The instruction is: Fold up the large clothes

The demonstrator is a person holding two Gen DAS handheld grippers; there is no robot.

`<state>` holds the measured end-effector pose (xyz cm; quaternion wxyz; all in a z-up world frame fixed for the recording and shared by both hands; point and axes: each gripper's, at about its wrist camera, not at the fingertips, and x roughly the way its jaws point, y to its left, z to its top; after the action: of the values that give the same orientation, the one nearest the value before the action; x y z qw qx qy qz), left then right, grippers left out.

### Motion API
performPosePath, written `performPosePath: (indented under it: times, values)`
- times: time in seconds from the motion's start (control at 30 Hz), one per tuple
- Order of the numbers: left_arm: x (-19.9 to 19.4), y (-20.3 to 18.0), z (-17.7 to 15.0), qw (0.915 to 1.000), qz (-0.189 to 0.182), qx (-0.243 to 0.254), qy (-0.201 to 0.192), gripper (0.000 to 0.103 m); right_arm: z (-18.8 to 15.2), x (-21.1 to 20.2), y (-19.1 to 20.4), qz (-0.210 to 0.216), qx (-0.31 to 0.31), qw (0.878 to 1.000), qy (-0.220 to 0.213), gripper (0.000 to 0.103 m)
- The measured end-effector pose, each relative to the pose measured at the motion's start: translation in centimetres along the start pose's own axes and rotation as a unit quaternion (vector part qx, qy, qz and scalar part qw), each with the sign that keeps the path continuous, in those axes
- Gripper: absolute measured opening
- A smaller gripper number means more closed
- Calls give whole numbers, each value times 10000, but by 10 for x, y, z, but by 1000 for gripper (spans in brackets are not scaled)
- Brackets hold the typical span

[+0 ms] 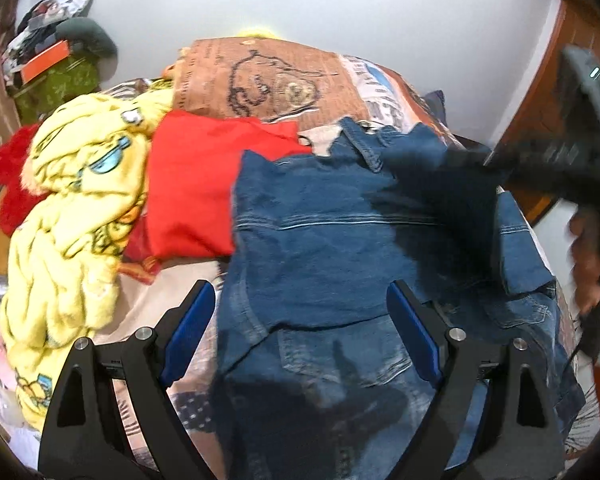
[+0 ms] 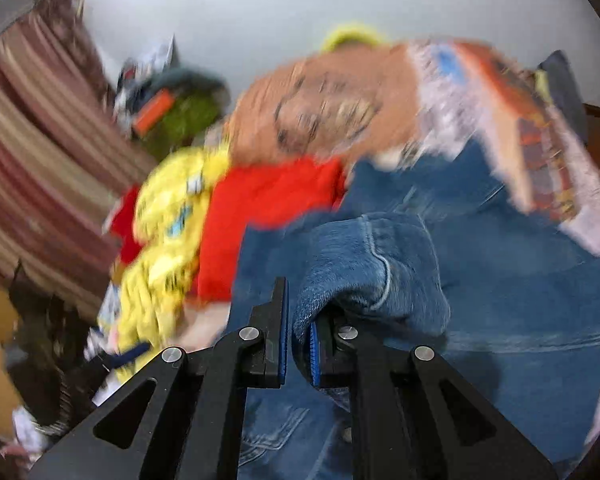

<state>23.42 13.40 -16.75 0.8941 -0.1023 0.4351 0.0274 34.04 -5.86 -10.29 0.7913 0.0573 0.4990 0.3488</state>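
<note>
Denim jacket (image 1: 332, 240) spread on bed, just R of red garment (image 1: 196, 184); yellow blanket (image 1: 76, 216) further L. Left gripper (image 1: 300, 320) above jacket's lower part, jaws wide apart, holding nothing. Right gripper (image 2: 298, 320) clamped on a bunched denim fold (image 2: 360, 264); right wrist view blurred.

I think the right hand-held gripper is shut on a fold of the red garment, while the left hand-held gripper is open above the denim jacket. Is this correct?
Not quite. In the right wrist view, the right hand-held gripper is shut on a fold of the denim jacket, not the red garment. The left hand-held gripper is indeed open above the jacket.
</note>
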Motion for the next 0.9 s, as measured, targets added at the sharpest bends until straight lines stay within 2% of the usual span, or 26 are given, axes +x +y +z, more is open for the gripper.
performPosePath:
  times: [0.13,0.33,0.37,0.4,0.43,0.47,0.5,0.73,0.9]
  values:
    - [-3,18,-9,9999,67,-119,76,87,-29,57,9,-129,-100,9963,847,8]
    - [3,29,-18,9994,133,-206,250,87,-47,74,8,-122,31,9890,1475,12]
    - [3,28,-18,9994,131,-203,256,87,-46,72,6,-95,68,9878,1550,16]
    - [4,26,-18,9994,130,-192,260,87,-46,69,6,-22,100,9866,1629,28]
    - [5,25,-17,9994,126,-174,264,87,-45,64,5,82,131,9857,1679,34]
    - [6,21,-15,9995,117,-141,266,87,-44,56,2,197,162,9858,1658,45]
    - [7,19,-14,9995,102,-105,268,87,-42,47,1,226,172,9869,1590,51]
    - [18,-30,4,9981,51,562,258,87,-33,-35,-26,-84,56,9979,634,56]
    - [35,-74,14,9919,135,1230,295,87,-33,-89,-61,-938,-77,9956,-20,57]
